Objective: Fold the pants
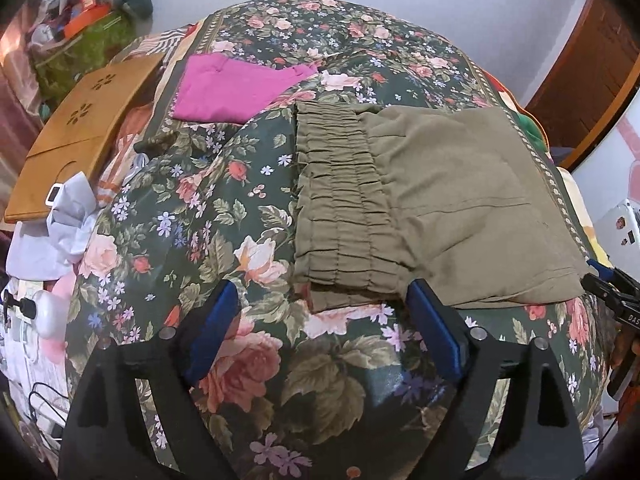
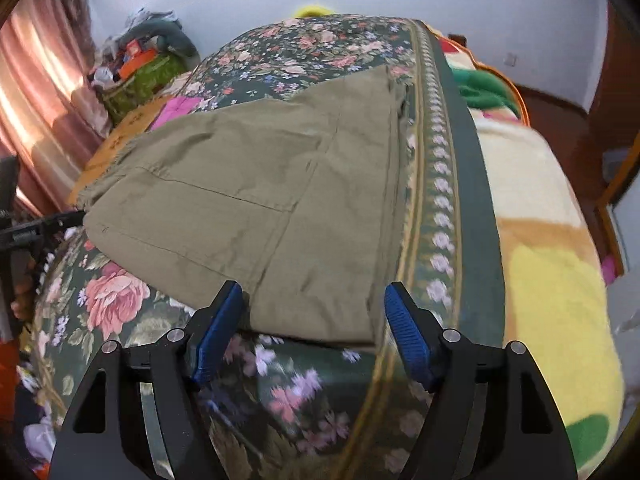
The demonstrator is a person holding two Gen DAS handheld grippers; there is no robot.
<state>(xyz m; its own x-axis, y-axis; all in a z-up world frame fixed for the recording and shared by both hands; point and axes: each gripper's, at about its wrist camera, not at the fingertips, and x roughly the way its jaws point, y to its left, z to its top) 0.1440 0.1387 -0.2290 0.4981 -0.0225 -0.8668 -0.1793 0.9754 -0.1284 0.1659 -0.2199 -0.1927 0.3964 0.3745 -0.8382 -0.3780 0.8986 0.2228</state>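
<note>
Olive-green pants [image 1: 432,200] lie folded flat on a dark floral bedspread [image 1: 208,216], with the gathered elastic waistband [image 1: 340,200] at their left end. My left gripper [image 1: 320,300] is open and empty just in front of the waistband's near corner. The same pants [image 2: 260,200] fill the middle of the right wrist view. My right gripper [image 2: 314,304] is open and empty, its jaws standing either side of the pants' near corner. The other gripper shows at the right edge of the left wrist view [image 1: 608,288] and at the left edge of the right wrist view [image 2: 44,224].
A folded magenta garment [image 1: 232,88] lies farther back on the bedspread. A wooden lap tray [image 1: 84,132] and crumpled white cloth [image 1: 60,224] sit at the left. A cream and yellow blanket [image 2: 552,240] covers the right side. Clutter [image 1: 88,20] is piled by the wall.
</note>
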